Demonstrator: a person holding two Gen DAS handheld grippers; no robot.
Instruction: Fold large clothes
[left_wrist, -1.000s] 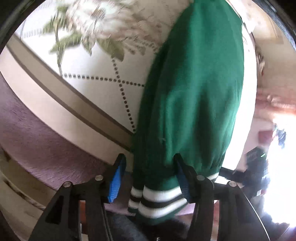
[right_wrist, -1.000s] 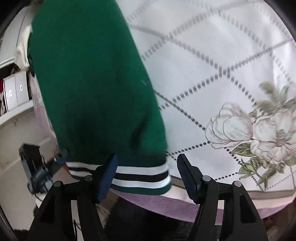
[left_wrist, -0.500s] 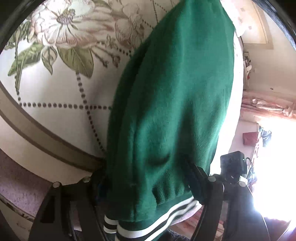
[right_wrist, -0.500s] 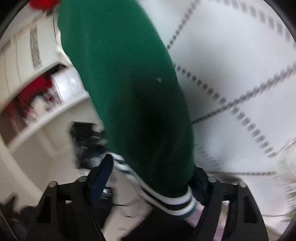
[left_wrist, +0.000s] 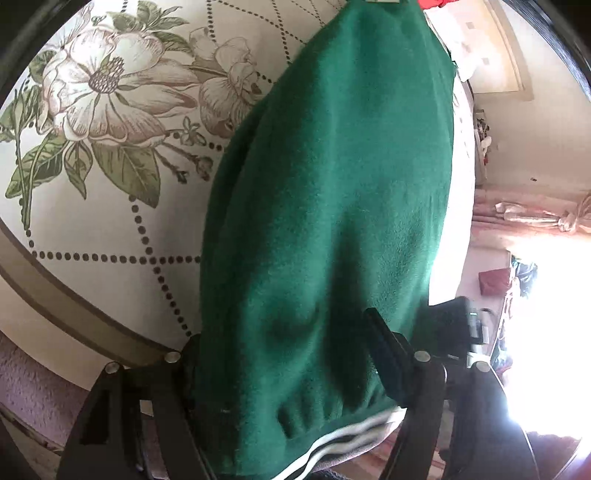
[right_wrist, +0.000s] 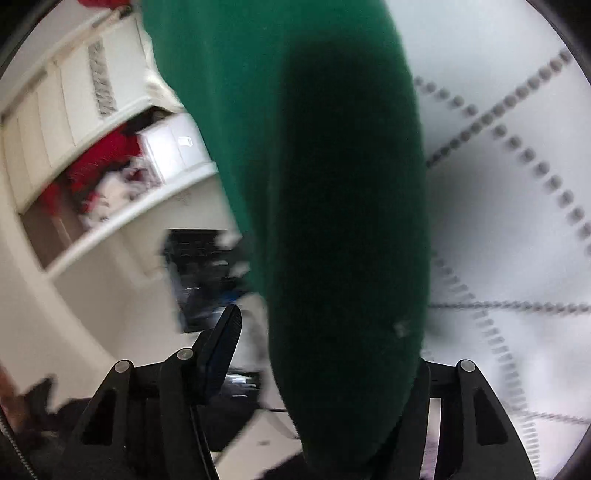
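My left gripper (left_wrist: 291, 373) had just been closing, clamped on the green garment's (left_wrist: 332, 206) striped hem (left_wrist: 354, 439) near the bed's (left_wrist: 110, 229) edge. My right gripper (right_wrist: 317, 354) was also closing, the garment between; grip unclear. Open bedspread lay left.

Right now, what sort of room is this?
Probably a bedroom: a floral quilted bedspread under the green garment, white shelves holding clothes and boxes, and tied-back pink curtains by a bright window.
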